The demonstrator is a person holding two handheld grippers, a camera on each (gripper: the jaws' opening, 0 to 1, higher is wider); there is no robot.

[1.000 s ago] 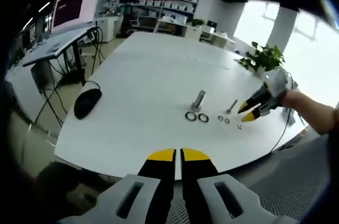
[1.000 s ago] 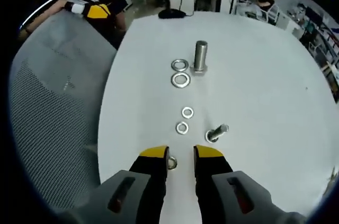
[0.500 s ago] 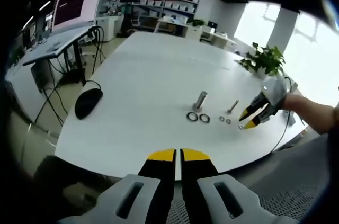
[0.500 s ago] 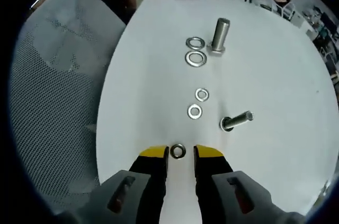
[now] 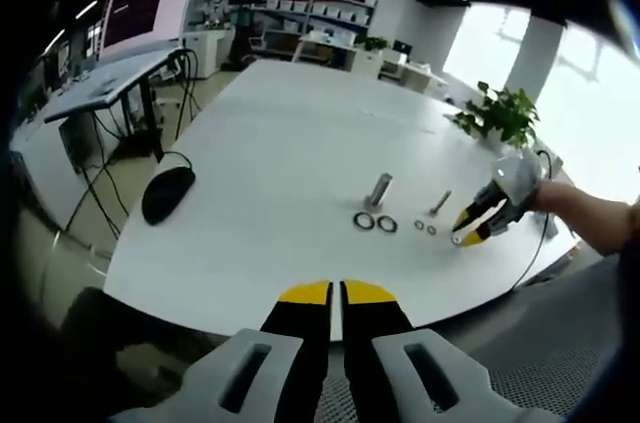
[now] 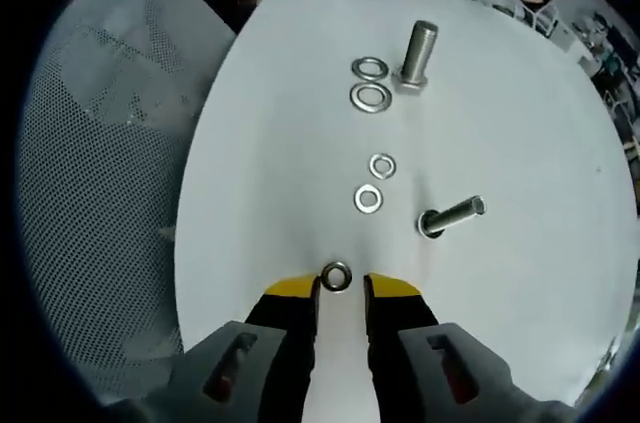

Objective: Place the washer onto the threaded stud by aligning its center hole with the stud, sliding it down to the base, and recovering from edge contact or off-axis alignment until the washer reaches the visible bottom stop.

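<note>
Washer [image 6: 336,276] (flat steel ring) between right gripper [image 6: 340,288] tips.

Right gripper [image 6: 340,289] jaws apart; small washer [image 6: 336,276] lies flat just beyond their tips.

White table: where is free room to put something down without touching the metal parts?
The table is bare between the mouse and the upright bolt, and beyond toward its far edge. It is crowded near the right claw, among the washers and the smaller bolt.
</note>
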